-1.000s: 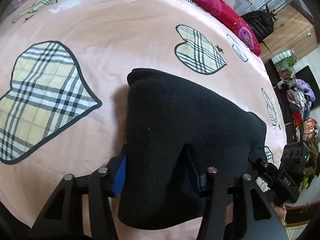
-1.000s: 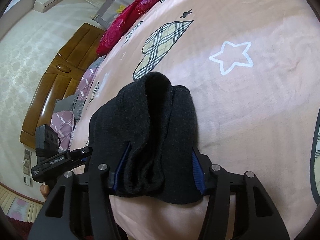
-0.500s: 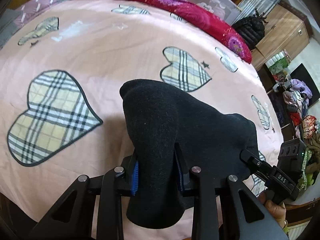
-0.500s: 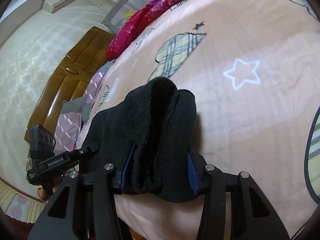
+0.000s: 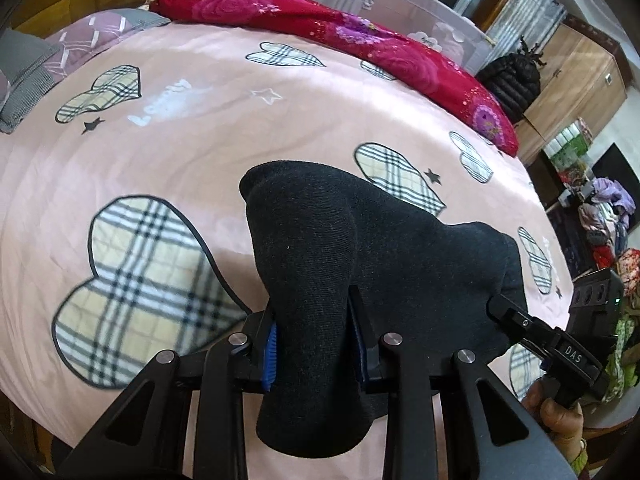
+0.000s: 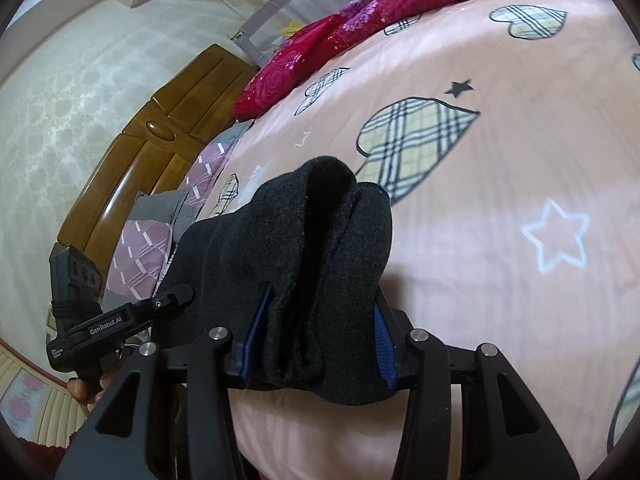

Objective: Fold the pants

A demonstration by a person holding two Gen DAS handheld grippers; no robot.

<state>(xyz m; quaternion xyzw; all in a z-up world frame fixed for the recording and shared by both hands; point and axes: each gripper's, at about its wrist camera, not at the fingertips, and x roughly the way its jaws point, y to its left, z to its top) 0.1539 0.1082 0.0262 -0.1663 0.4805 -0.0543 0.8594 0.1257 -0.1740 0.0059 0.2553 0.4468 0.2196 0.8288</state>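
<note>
The left gripper (image 5: 314,344) pinches one bunch of the black pants (image 5: 360,248), and its blue pads (image 5: 271,354) press the cloth from both sides. The right gripper (image 6: 316,342) pinches another bunch of the pants (image 6: 304,240) the same way. Both pairs of jaws have just been closing, with cloth between them. The pants hang in a thick, already doubled bundle over the near edge of the bed (image 5: 180,160), stretched between the two grippers and lifted off the pink cover.

The step looks like carrying the bundle to lay it down for the next fold. To do it well, both hands should likely rise together and stay level, so the cloth between them does not sag or twist. The pinch should stay firm, since thick knit can slip out. The pants should come down flat, away from the bed's edge, so no part slides off.

Both grippers point forward and down at the bed. They sit side by side, with each one showing at the edge of the other's view. A hand (image 5: 556,412) holds the right one from below.
</note>
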